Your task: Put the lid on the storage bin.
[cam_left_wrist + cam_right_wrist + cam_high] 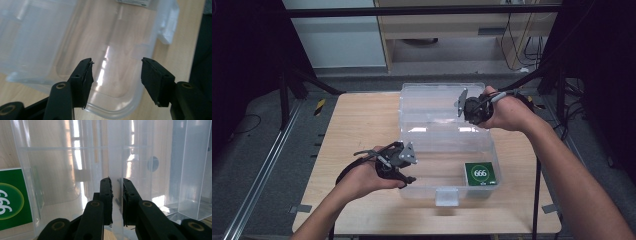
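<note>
On a wooden table (362, 120), left gripper (404, 172) at the near left corner of a clear plastic box (447, 150), jaws spread wide around that rounded corner without touching it. Inside the box, at its near right corner, a green card (481, 173) marked 666, lying flat. At the far right, right gripper (466, 111) pinching the thin upright wall of the open lid (116, 157), jaws nearly together.

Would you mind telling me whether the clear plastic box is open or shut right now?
Open: the clear plastic box has its lid raised, the right gripper clamped on the lid's edge.
</note>
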Demonstrator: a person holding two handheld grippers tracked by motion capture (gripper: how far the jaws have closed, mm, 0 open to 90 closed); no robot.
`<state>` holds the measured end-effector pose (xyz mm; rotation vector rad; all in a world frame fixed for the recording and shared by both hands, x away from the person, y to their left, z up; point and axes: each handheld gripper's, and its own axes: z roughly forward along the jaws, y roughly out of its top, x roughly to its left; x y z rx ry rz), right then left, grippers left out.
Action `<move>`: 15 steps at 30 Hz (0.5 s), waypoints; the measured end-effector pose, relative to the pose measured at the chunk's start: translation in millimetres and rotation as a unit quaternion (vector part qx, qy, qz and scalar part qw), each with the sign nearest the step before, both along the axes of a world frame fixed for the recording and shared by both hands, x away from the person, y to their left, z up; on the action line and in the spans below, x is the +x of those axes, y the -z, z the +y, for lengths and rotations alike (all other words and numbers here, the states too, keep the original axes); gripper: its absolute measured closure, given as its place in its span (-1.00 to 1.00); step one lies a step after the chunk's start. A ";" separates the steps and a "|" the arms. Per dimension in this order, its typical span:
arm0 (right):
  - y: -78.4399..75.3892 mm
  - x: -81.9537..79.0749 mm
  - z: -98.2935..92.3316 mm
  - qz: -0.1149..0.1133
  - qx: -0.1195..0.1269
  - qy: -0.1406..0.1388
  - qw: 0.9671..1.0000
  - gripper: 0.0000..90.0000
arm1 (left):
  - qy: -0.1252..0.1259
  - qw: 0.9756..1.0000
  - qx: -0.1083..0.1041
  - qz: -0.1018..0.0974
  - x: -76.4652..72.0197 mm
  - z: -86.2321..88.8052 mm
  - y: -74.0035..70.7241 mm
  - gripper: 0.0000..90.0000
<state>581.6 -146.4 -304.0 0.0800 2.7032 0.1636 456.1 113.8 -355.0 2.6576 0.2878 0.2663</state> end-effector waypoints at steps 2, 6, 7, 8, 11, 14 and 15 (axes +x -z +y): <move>0.2 0.6 -0.3 0.000 0.002 -0.001 1.000 0.80 | 0.012 1.000 0.015 0.009 -4.3 -4.0 3.1 -0.02; 0.3 -0.1 0.6 0.000 0.002 0.002 1.000 0.79 | 0.034 0.999 0.033 0.015 -9.3 -10.5 7.7 0.04; 0.7 -0.1 1.0 -0.001 0.001 0.001 1.000 0.79 | 0.036 0.999 0.037 0.015 -9.5 -11.6 8.6 0.04; 1.1 -0.3 1.4 -0.003 0.002 0.001 1.000 0.79 | 0.040 0.998 0.039 0.018 -9.6 -13.5 10.3 0.04; 1.5 -0.8 2.8 -0.006 -0.001 0.002 1.000 0.79 | 0.052 0.997 0.045 0.022 -9.9 -17.7 15.4 0.00; 1.7 -1.0 2.6 -0.007 0.000 0.001 1.000 0.79 | 0.060 0.996 0.060 0.027 -11.2 -20.2 24.1 0.01; 1.6 -1.0 2.3 -0.007 0.000 0.001 1.000 0.79 | 0.060 0.996 0.063 0.029 -11.5 -20.4 26.6 0.03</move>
